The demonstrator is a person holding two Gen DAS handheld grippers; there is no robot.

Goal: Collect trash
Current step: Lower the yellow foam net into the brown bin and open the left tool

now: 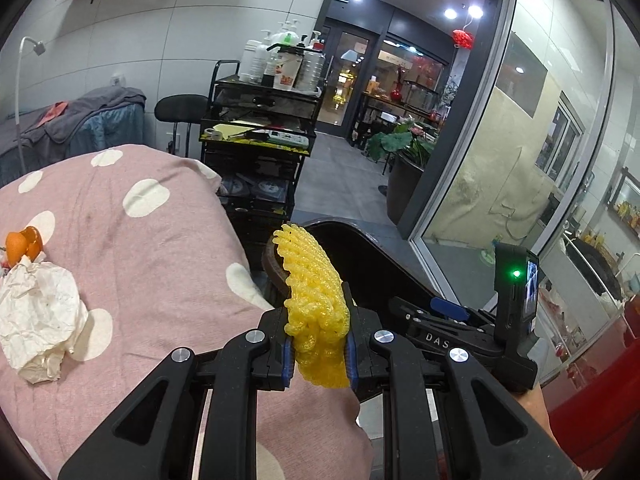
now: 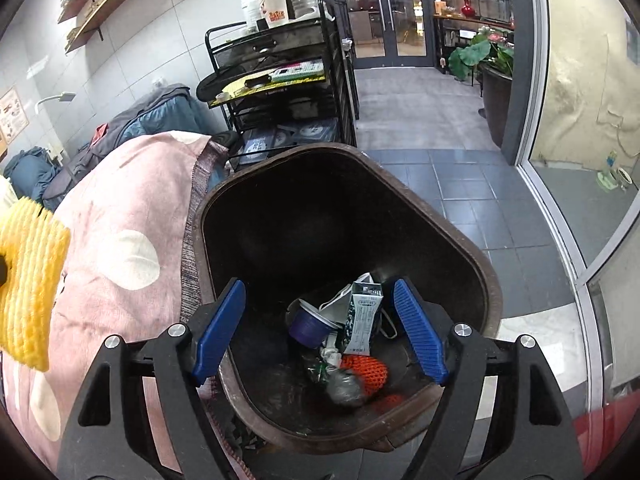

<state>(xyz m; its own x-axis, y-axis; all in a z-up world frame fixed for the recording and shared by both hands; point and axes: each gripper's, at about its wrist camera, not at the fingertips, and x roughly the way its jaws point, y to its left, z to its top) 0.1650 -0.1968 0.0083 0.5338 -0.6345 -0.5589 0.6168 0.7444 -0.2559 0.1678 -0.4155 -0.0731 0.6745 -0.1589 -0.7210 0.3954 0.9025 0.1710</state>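
One container was in play: dark brown trash bin [image 2: 486,280], mouth open upward, seen from above in right wrist view. Contents at bin bottom: purple cup [image 2: 310,322] at approx. 9 o'clock of the heap, printed carton [image 2: 362,318] at ctr, orange foam net [image 2: 370,372] at 5 o'clock, crumpled silver-grey wrapper [image 2: 346,388] at 6 o'clock. Upper bin vol. was dark; nothing could be made out there.

Right gripper [image 2: 320,332] stood wide apart above bin interior, blue pads [image 2: 220,332] bare, nothing between them.

Left gripper [image 1: 318,354] was clamped narrow on yellow foam net [image 1: 314,300]; net stood upright between pads, upper part fanning toward 12 o'clock. In left wrist view net overlapped bin rim [image 1: 276,268]; whether past the rim cannot be told.

Bin's 9 o'clock wall sat against pink polka-dot cover [image 2: 120,208]. Tiled floor [image 2: 460,184] lay open from 12 to 3 o'clock; glass partition [image 2: 560,200] bounded 3 o'clock side; black cart [image 2: 280,80] stood at 11 o'clock.

Left wrist view only: crumpled white tissue [image 1: 38,316] and orange peel [image 1: 24,244] lay on cover at 9 o'clock, touching each other, well apart from bin. Right wrist view only: bin contents. In it, yellow net showed at 9 o'clock edge.
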